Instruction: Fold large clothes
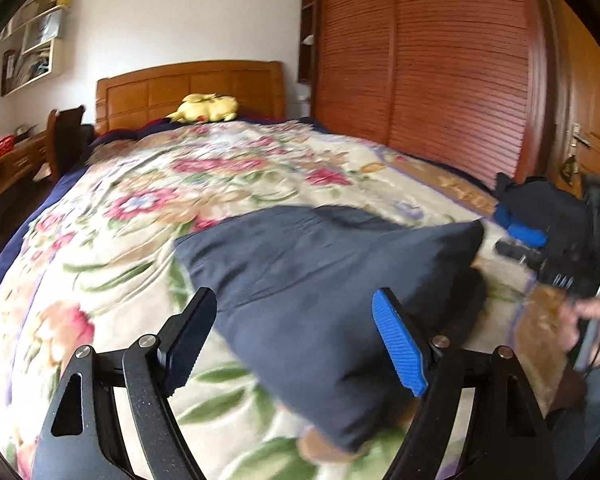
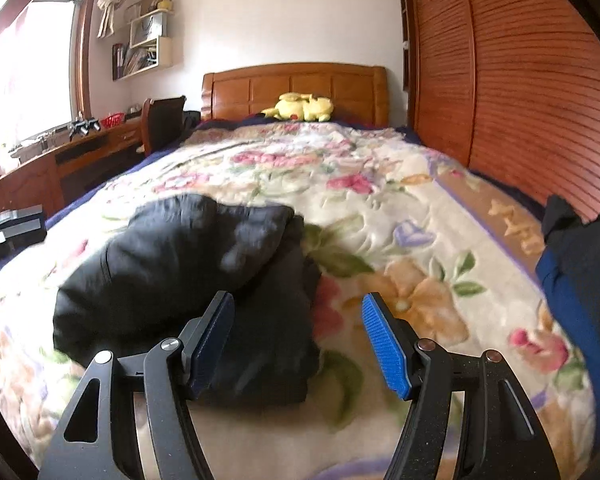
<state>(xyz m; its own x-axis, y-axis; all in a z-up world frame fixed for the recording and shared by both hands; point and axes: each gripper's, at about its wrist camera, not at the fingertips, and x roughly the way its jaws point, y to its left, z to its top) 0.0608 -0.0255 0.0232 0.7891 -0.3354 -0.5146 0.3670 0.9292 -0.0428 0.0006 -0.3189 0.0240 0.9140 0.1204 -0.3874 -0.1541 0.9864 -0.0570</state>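
Observation:
A dark navy garment (image 1: 320,280), folded into a thick bundle, lies on the flowered blanket (image 1: 140,208) of the bed. In the left wrist view my left gripper (image 1: 296,308) stands open just above the bundle's near side, and its pads do not press on the cloth. The right gripper (image 1: 508,236) shows blurred at the bundle's right corner. In the right wrist view the same garment (image 2: 180,272) lies ahead and to the left; my right gripper (image 2: 296,308) is open, and between its fingers lie the bundle's right edge and bare blanket (image 2: 380,208).
A second dark and blue pile of clothes (image 2: 576,272) sits at the bed's right edge beside the slatted wardrobe doors (image 2: 520,100). A yellow plush toy (image 2: 300,108) lies by the headboard. A desk (image 2: 60,152) and a chair (image 2: 160,120) stand on the left.

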